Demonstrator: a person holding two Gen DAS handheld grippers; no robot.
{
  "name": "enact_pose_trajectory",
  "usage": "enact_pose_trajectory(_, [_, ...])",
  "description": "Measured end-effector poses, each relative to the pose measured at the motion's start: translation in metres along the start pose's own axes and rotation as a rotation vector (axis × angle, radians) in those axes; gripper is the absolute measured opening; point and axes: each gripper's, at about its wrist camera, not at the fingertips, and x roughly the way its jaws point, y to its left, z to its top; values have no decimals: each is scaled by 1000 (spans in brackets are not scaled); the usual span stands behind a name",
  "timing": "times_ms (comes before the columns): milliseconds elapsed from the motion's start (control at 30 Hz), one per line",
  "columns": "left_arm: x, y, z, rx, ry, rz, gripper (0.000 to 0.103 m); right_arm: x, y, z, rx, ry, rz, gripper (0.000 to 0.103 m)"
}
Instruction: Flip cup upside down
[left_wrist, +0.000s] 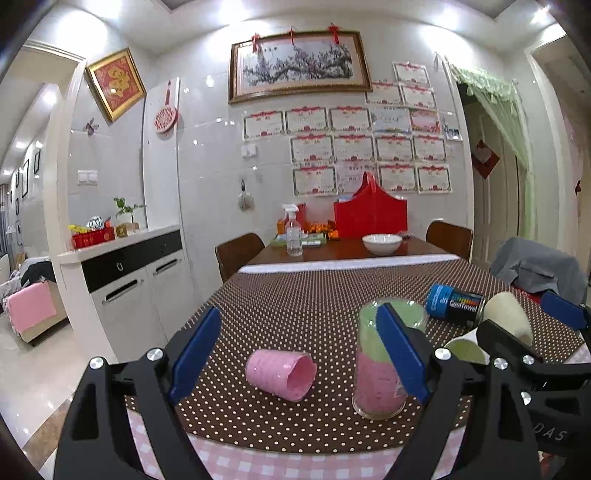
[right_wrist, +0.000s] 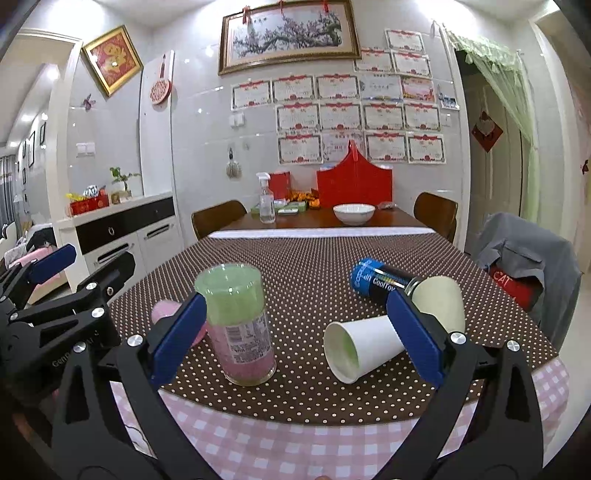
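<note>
Here, paper cup sideways, right gripper agape

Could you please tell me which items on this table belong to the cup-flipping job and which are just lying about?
Likely for the job:
- white paper cup, on its side, mouth toward the camera
- second paper cup, tipped over behind it
- pink cup, on its side

Just lying about:
- clear tumbler, upright
- blue-capped tube, lying down
- white bowl
- spray bottle

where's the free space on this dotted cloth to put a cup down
Free: the far stretch of the dotted cloth, behind the clear jar up to the white strip. Crowded: the near right, where the white paper cup, blue can and another cup cluster.
</note>
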Motion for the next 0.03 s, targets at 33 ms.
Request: enact_pose_trajectory(33, [6, 1, -2, 2, 19, 1, 85, 5, 0, -2, -5, 15, -5, 96])
